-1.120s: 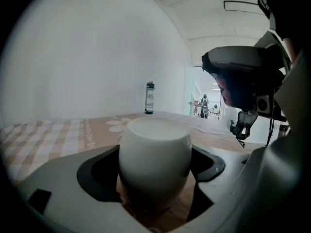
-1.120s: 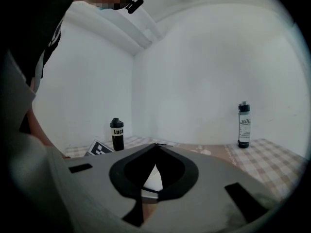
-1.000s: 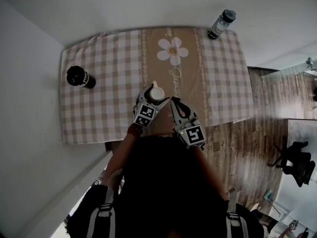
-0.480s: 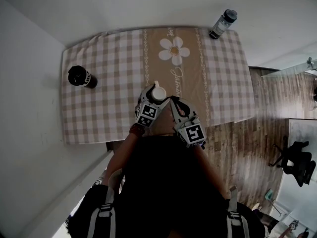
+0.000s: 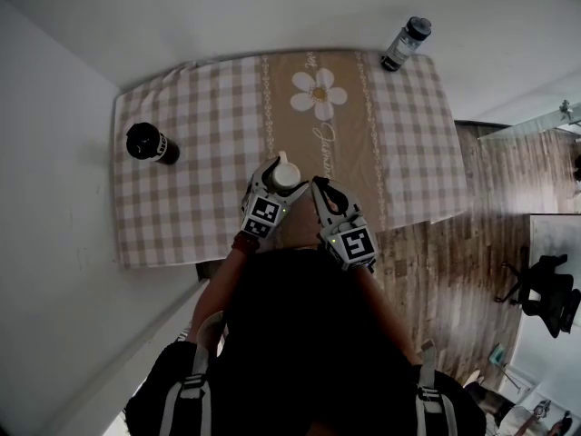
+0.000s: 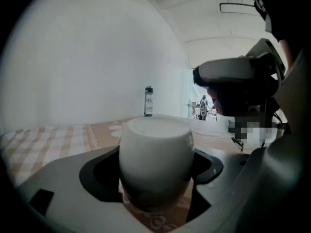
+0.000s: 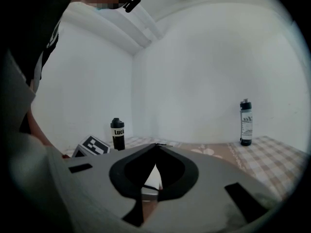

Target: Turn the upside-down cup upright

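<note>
The tabletop (image 5: 182, 207) is covered by a checked cloth with a tan strip down its middle. It carries very little.

The left gripper (image 5: 277, 182) reaches in from the near edge. Its fingers are spread wide round the cup, one on each flank, and appear to press on it with no gap showing. The right gripper (image 5: 320, 189) hangs just beside it, fingers pressed together on nothing.

A black bottle (image 5: 150, 143) stands well apart near the left edge. A clear bottle (image 5: 406, 44) stands at the far right corner. Neither is in the way of a lift and a turn. The only thing close enough to crowd the cup is the idle right gripper.

The cup (image 6: 155, 152) sits mouth down and flat base up on the tan strip, near the middle of the near edge. It looks like glazed white ceramic, so probably stiff, fairly light and slippery, and likely to chip if it drops or knocks the tabletop. The belly bulges and narrows toward the base, so a hold at the widest band should be the safest. Higher up, the fingers could slide off. A small nub on its far side in the head view may be a handle, which would need clearance in the roll.
</note>
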`<state>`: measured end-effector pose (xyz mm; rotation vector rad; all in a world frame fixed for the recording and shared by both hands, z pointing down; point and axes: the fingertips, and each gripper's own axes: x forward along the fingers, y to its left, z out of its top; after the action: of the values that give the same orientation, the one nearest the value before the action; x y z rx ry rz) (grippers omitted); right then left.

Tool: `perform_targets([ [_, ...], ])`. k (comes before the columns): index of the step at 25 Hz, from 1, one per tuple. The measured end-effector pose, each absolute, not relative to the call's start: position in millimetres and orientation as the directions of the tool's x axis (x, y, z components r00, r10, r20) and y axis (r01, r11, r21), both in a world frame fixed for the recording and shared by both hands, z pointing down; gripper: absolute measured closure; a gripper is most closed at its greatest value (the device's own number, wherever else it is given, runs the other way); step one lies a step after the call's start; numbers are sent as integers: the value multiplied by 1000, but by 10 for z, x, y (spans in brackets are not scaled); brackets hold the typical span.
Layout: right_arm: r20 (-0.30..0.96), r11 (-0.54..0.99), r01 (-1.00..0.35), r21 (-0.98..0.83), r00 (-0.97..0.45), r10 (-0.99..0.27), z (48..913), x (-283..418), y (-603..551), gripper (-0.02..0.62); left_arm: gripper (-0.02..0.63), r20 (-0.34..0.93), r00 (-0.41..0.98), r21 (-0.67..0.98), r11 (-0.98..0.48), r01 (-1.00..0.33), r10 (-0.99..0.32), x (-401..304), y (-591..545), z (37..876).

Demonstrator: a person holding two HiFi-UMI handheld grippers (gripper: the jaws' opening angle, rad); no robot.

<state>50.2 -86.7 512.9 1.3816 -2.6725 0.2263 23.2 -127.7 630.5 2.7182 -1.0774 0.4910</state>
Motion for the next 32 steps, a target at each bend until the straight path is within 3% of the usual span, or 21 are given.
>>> perform_targets([
  [5, 166, 568, -814, -117, -580, -797, 5156, 498, -851, 589, 204, 267, 704, 45, -721, -691, -658, 66, -1179, 5806],
  [9, 108, 563, -787, -252, -600, -792, 5137, 524, -871, 589, 204, 201, 747, 51, -755, -654, -634, 50, -1015, 5420],
  [13, -31, 620, -667, -413, -670, -742, 5012, 468, -840, 573, 204, 167, 808, 26, -817, -576, -565, 53, -842, 5024],
  [17, -68, 632, -563, -532, -716, -695, 5054, 418, -836, 548, 204, 108, 842, 8, -846, -533, -529, 34, -782, 4837],
  [18, -83, 634, -521, -572, -732, -676, 5065, 394, -823, 524, 204, 79, 853, 24, -854, -520, -516, 26, -771, 4791],
  [21, -170, 630, -328, -704, -784, -598, 5054, 305, -757, 374, 204, 0, 882, 88, -879, -469, -471, -29, -733, 4659],
  [32, -441, 608, 155, -779, -824, -356, 4820, 126, -453, 385, 204, -106, 954, 77, -958, -275, -282, 57, -439, 4387],
])
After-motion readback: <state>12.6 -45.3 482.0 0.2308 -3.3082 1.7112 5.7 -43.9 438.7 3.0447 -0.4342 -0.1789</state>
